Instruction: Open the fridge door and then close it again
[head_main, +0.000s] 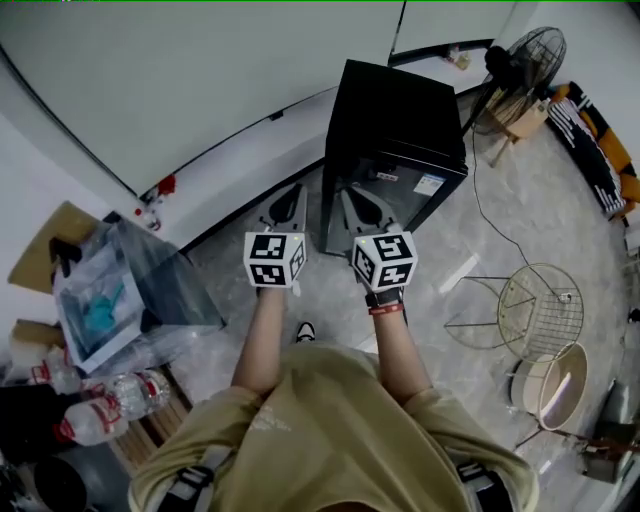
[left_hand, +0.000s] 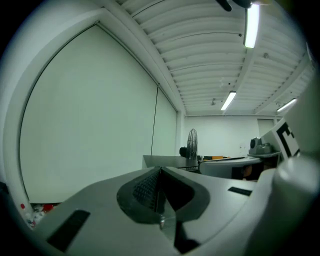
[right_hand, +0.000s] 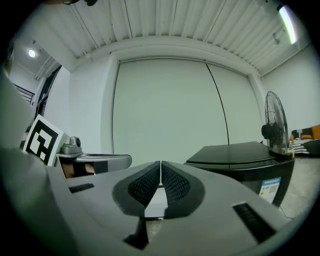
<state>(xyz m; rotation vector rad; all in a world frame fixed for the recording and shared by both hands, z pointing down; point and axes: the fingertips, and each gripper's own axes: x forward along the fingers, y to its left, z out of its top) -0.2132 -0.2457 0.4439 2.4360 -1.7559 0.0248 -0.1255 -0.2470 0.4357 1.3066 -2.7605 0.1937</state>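
Note:
A small black fridge (head_main: 393, 150) stands on the floor against the white wall, its door closed; the head view shows a label on its glossy front. In the right gripper view the fridge (right_hand: 240, 160) sits to the right of the jaws. My left gripper (head_main: 294, 196) is held just left of the fridge's front corner, shut and empty. My right gripper (head_main: 352, 197) hovers in front of the fridge door, also shut with nothing between its fingers. In the left gripper view the left gripper (left_hand: 160, 172) points past the wall with the fridge top (left_hand: 170, 161) behind it.
A standing fan (head_main: 520, 70) is right of the fridge, with a cable across the floor. Wire stools (head_main: 535, 305) stand at the right. At the left are a clear plastic bin (head_main: 130, 290), cardboard and water bottles (head_main: 110, 400). White wall panels (head_main: 180, 90) run behind.

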